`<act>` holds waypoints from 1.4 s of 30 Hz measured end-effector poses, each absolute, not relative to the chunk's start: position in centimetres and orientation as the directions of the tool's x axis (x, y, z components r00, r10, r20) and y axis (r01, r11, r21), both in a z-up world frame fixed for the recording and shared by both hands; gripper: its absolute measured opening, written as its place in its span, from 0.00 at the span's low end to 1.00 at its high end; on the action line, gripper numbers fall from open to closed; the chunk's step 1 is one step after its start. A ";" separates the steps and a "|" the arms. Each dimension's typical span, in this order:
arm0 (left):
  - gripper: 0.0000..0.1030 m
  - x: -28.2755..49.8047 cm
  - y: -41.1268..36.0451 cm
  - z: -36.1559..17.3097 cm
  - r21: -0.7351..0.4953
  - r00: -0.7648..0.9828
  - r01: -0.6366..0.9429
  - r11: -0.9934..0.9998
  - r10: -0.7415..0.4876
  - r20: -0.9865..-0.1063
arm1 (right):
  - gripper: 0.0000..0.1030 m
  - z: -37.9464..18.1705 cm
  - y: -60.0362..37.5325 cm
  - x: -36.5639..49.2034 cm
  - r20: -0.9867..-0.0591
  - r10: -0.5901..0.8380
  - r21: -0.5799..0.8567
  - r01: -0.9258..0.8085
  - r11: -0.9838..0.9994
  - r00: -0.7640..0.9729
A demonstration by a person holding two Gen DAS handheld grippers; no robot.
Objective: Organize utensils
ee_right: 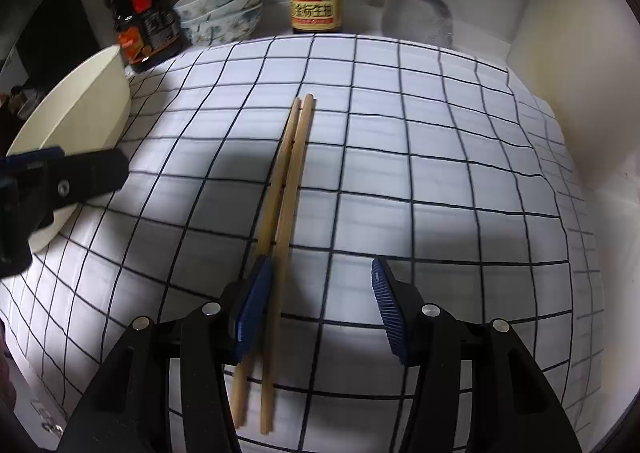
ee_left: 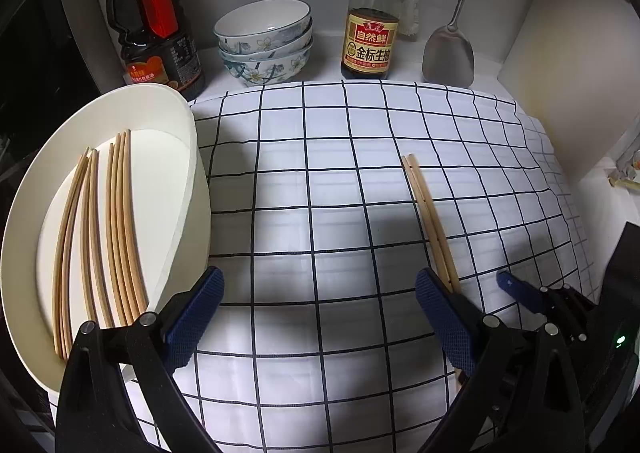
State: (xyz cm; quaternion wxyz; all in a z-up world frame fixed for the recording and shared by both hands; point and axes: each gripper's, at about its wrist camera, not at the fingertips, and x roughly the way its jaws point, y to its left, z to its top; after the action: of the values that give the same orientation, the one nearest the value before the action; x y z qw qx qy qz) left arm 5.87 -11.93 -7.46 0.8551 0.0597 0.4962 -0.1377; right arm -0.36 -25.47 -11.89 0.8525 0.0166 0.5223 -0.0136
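From the left wrist, the tray (ee_left: 24, 237) at the left already holds several chopsticks (ee_left: 116, 229), so most sorting looks done; one pair (ee_left: 430, 217) lies on the checked cloth (ee_left: 312, 173) to the right. The left gripper (ee_left: 320, 317) gapes empty, straddling bare cloth beside the tray

From the right wrist, the right gripper (ee_right: 322, 305) stands half spread, unclenched, over the pair's near end, its left pad lying over one stick, nothing grasped yet. Judged remaining: grip this pair and carry it to the tray

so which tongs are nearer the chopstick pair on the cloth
Right. The right tongs straddle the chopstick pair, unclosed; the left tongs hover beside it, nearer the white bowl.
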 end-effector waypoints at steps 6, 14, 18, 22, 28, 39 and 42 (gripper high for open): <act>0.92 5.6 -12.2 -7.7 -0.029 0.469 0.296 0.955 -0.172 -0.866 | 0.40 -12.0 -25.1 0.2 -0.876 0.011 0.012 -0.001 1.000 0.482; 0.92 4.9 -13.3 -7.4 -0.026 0.476 0.310 0.950 -0.179 -0.861 | 0.06 -11.8 -27.4 0.4 -0.876 0.045 0.055 0.007 0.998 0.480; 0.92 4.6 -14.1 -7.7 -0.024 0.475 0.319 0.947 -0.181 -0.861 | 0.06 -11.8 -28.1 -0.2 -0.874 0.031 0.043 0.014 0.999 0.485; 0.92 4.5 -15.2 -8.6 -0.021 0.465 0.327 0.945 -0.180 -0.867 | 0.06 -11.8 -29.4 -1.0 -0.872 0.038 0.069 0.046 0.997 0.488; 0.92 4.4 -17.0 -10.2 -0.018 0.457 0.333 0.943 -0.178 -0.872 | 0.06 -11.8 -31.1 -1.8 -0.869 0.022 0.068 0.074 0.995 0.495; 0.92 4.4 -19.9 -13.2 0.042 0.452 0.331 0.943 -0.119 -0.884 | 0.06 -11.7 -33.0 -3.0 -0.862 0.009 0.072 0.107 0.992 0.507; 0.87 4.1 -20.1 -13.6 0.051 0.462 0.327 0.944 -0.112 -0.880 | 0.06 -11.7 -33.2 -3.0 -0.860 0.016 0.083 0.110 0.990 0.510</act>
State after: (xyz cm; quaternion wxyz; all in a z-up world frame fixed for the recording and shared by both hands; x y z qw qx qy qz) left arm 4.10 -20.10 -13.58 0.8484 0.1068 0.5021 -0.1292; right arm -3.02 -33.16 -11.72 0.8665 0.0637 0.4944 -0.0273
